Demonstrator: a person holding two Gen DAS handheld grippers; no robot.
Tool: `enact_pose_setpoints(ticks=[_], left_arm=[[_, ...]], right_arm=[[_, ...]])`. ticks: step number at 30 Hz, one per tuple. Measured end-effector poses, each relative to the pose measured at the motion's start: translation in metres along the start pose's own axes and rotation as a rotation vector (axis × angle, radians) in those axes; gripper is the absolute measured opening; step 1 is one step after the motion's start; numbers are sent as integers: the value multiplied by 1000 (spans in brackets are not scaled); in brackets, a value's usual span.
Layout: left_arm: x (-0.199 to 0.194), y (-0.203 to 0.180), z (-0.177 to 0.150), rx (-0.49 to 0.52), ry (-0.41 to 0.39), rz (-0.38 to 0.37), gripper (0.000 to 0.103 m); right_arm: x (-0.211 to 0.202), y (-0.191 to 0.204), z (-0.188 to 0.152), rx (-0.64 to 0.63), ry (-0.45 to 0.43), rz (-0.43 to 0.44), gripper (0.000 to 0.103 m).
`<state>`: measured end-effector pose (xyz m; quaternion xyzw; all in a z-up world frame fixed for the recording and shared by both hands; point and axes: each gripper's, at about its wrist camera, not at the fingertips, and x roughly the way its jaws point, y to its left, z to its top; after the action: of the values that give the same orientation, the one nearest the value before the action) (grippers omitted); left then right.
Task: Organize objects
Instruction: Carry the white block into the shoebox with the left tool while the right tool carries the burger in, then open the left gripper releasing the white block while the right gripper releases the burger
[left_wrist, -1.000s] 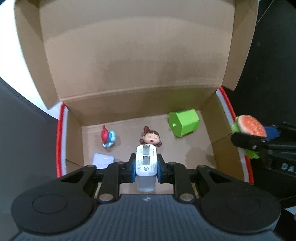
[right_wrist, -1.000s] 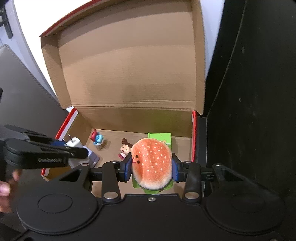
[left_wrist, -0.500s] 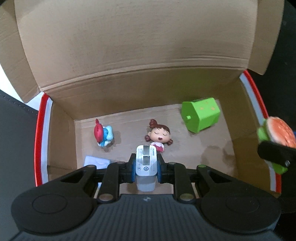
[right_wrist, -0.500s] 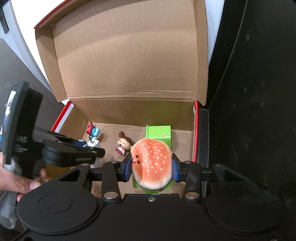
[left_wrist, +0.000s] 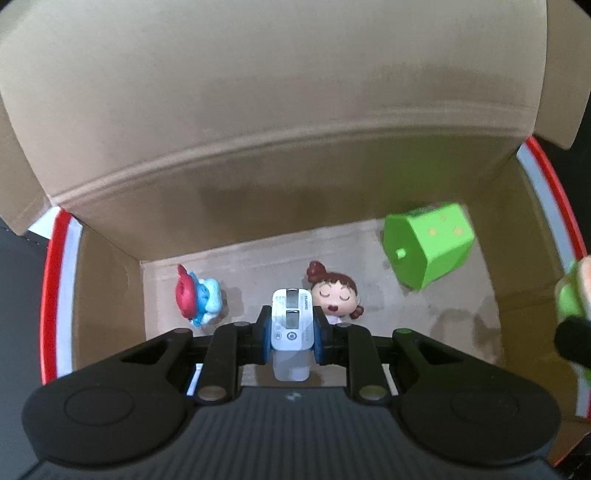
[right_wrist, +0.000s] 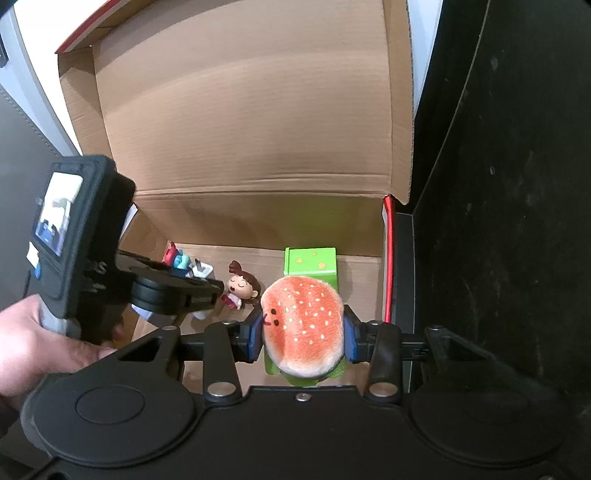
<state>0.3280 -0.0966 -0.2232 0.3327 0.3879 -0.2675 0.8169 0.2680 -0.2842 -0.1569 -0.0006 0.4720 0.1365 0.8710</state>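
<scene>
The main risk, in my judgement, is that the two grippers meet over the cardboard box (left_wrist: 110, 288), because both reach into the same small space; a contact could knock over the girl figurine (left_wrist: 334, 297) or the blue figurine with red hat (left_wrist: 197, 295) standing at the lower centre of the left wrist view. The white charger (left_wrist: 291, 321) could also land on a figurine if it is released too early. The left gripper (left_wrist: 291, 328) is narrow, its blue pads closed on the charger, low in the frame above the box floor. The right gripper (right_wrist: 303, 332) is at medium width, clamped on the burger plush (right_wrist: 301, 325), with the green block (right_wrist: 310, 262) just behind it.
</scene>
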Motion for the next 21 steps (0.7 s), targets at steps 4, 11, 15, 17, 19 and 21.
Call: enact_pose_setpoints(ticks=[4, 11, 15, 17, 19, 21], left_arm=[[8, 0, -2, 11, 17, 31, 21], [3, 5, -3, 19, 23, 48, 23], [-6, 10, 1, -1, 17, 43, 24], [-14, 11, 2, -1, 8, 29, 25], [-21, 11, 2, -1, 4, 26, 28], [-28, 10, 3, -4, 0, 26, 31]], right_arm=[[5, -2, -1, 10, 4, 9, 41], [25, -5, -1, 54, 29, 46, 41], [35, -7, -4, 88, 56, 69, 41], [38, -8, -5, 103, 65, 77, 41], [43, -8, -7, 114, 70, 81, 41], [47, -5, -7, 102, 60, 68, 41]])
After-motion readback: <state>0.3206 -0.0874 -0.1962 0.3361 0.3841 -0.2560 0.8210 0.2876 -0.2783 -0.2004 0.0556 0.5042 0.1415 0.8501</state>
